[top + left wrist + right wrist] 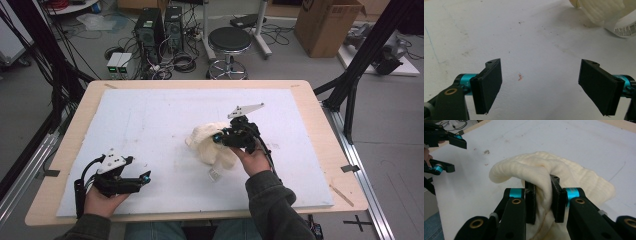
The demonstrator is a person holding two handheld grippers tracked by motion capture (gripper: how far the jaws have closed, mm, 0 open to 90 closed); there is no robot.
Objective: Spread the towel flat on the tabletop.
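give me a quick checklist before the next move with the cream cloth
1. Right tongs grip on the cream ribbed knit cloth: ok, fabric pinched between both pads.
2. Left tongs free: ok, jaws wide apart with nothing between them.
3. Left tongs apart from the cloth: ok, resting on the white foam board near its front left corner.
4. White paper tag free of the grip: ok, hanging off the cloth's edge.
5. Cloth fully lifted off the board: cannot tell.

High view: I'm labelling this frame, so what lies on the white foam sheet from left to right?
Left gripper, jaws open and empty → cream knitted cloth → right gripper, shut on the cloth, overlapping its right side.
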